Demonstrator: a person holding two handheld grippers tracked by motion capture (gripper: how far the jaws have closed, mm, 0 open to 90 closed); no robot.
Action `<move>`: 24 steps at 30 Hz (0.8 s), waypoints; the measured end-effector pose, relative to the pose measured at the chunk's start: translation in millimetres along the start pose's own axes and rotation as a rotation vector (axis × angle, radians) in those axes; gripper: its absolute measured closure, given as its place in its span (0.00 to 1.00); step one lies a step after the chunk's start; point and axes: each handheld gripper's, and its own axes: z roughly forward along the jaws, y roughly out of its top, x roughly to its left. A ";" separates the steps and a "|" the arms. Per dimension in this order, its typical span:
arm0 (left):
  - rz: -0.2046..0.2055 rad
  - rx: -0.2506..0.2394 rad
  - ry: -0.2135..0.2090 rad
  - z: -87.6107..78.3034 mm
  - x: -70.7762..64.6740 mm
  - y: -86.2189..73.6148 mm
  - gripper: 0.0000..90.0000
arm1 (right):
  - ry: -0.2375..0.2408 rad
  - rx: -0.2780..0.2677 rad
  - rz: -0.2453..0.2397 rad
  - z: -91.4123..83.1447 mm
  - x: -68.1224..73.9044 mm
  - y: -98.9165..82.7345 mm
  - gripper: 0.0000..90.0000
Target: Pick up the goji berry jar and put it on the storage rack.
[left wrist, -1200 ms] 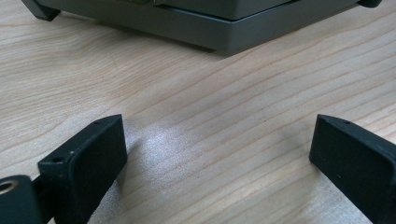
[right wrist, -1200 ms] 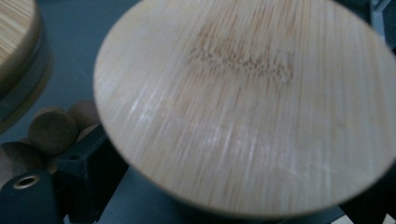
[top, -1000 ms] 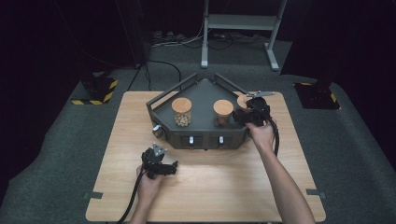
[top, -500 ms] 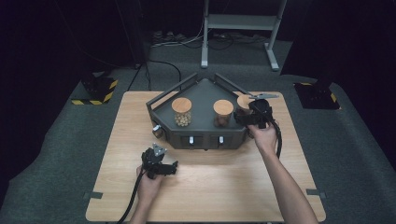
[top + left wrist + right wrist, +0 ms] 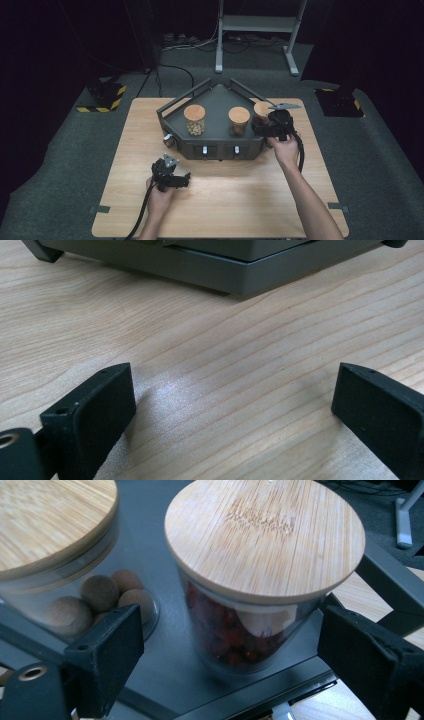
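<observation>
My right gripper [image 5: 227, 645]: jaws apart, straddling red-berry jar [image 5: 245, 630], no contact | risk: left jaw clips neighbouring jar [image 5: 75, 595] | my left gripper [image 5: 230, 405]: released, idle

The black two-jaw left gripper [image 5: 172, 176] sits at seven o'clock, held low in the left hand [image 5: 160, 192], jaws spread wide; the forearm enters from six. The black two-jaw right gripper [image 5: 265, 127] reaches toward two o'clock, jaws parted, right hand [image 5: 286, 150] behind it.

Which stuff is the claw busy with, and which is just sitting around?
Busy with:
- right claw, open around it
- jar of red pieces
- dark tray under it

Sitting around:
- jar of pale balls
- jar of brown balls
- left claw, open over the table
</observation>
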 end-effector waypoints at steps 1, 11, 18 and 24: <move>0.000 0.000 0.000 0.0 0.0 0.0 0.04 | 0.000 -0.001 -0.001 -0.4 0.2 -0.4 0.12; 0.000 0.000 0.000 0.0 0.0 0.0 0.04 | 0.006 -0.008 -0.009 -5.8 1.3 -4.4 0.13; 0.000 0.000 0.000 0.0 0.0 0.0 0.04 | 0.010 -0.013 -0.004 -10.1 -0.7 -8.0 0.13; 0.000 0.000 0.000 0.0 -0.1 0.0 0.04 | 0.019 -0.023 0.002 -15.8 -3.5 -13.6 0.13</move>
